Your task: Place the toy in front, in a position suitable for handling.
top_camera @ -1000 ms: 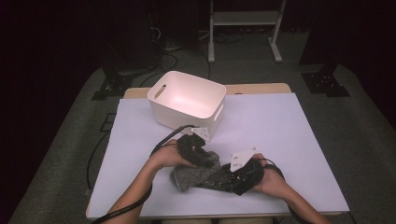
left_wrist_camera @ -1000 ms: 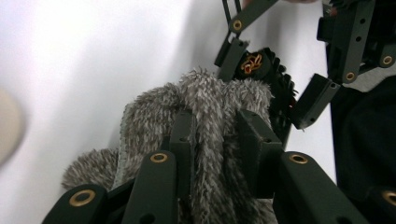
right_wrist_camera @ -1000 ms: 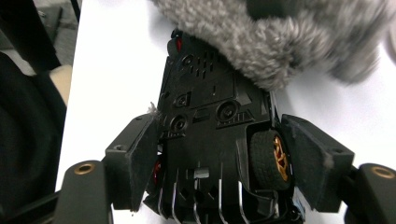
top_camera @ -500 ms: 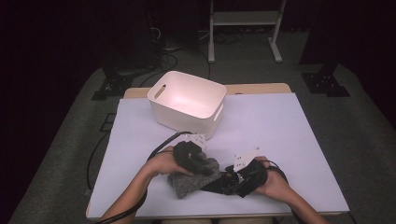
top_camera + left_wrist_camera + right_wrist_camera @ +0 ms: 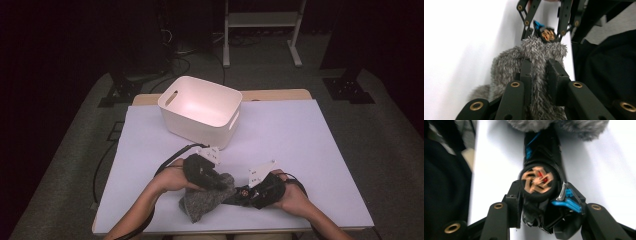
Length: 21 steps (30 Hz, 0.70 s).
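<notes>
On the white table (image 5: pixel 310 145), both claws pinch: left (image 5: pixel 220 182) sock (image 5: pixel 205 202), right (image 5: pixel 245 192) black device (image 5: pixel 540 182).

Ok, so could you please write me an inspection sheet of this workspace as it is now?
Surface: table under a white sheet, flat and clean.
Job's things: grey fuzzy cover lying at the near edge, with one end of the black device in it; white bin behind them, upright, looks empty.
Clutter: nothing seen.
Grippers: left gripper shut on the fuzzy cover; right gripper has just been closing and now clamps the black device.
Cables: black cable runs from the left gripper and over the table's left edge.
Surroundings: dark floor, a metal stand and black stand bases beyond the table.
</notes>
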{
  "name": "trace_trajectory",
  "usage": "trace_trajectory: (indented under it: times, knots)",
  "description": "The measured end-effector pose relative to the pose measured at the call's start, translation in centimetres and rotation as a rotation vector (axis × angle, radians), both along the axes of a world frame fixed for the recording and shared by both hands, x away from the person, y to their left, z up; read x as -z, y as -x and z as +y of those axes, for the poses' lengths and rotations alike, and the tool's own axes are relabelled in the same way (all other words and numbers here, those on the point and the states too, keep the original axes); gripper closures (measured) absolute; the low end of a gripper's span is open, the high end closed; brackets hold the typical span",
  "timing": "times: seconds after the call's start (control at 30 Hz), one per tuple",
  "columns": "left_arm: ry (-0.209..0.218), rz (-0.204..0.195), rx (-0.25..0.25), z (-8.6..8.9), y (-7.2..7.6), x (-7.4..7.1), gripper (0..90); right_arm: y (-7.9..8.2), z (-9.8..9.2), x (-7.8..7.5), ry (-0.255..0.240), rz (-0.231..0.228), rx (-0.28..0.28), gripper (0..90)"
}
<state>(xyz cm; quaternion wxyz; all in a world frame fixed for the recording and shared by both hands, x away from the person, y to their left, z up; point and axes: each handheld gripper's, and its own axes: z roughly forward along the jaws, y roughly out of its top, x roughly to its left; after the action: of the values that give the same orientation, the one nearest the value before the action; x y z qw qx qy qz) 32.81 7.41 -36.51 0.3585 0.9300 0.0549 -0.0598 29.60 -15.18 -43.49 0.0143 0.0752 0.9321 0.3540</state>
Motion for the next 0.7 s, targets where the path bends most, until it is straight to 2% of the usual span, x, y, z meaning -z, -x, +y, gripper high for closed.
trace_trajectory:
  times: [0.1,0.17,0.23,0.3,0.37,0.47,0.57,0.67,0.7]
  knots:
    - [-0.007,-0.050,0.003,-0.9,-0.1,-0.8,75.8,-0.5,0.1,-0.1,-0.011,-0.028,0.024,57.0]
    - [-0.028,-0.061,0.015,-1.4,0.1,-0.4,75.5,-0.8,-0.1,0.3,-0.033,-0.005,0.035,56.8]
    - [-0.060,-0.059,0.022,-1.8,0.3,0.4,74.3,-0.8,-0.4,0.5,-0.055,0.005,0.045,55.7]
    - [-0.062,-0.051,0.017,-1.9,0.4,1.0,72.0,-0.8,-0.6,0.5,-0.059,0.027,0.033,52.4]
    - [-0.061,-0.049,0.003,-1.7,0.4,1.0,70.3,-0.7,-0.9,0.4,-0.055,0.011,0.041,50.2]
    - [-0.083,-0.049,-0.026,-1.7,0.4,0.8,65.0,-0.6,-1.7,0.4,-0.058,0.020,0.063,50.6]
    - [-0.095,-0.053,-0.044,-1.7,0.4,0.5,62.6,-0.5,-2.1,0.4,-0.077,0.028,0.073,55.5]
    - [-0.100,-0.058,-0.049,-1.7,0.4,0.1,62.5,-0.3,-2.2,0.3,-0.073,0.021,0.078,56.5]
    - [-0.103,-0.053,-0.042,-1.6,0.4,0.1,65.0,-0.3,-2.2,0.3,-0.073,0.021,0.078,56.6]
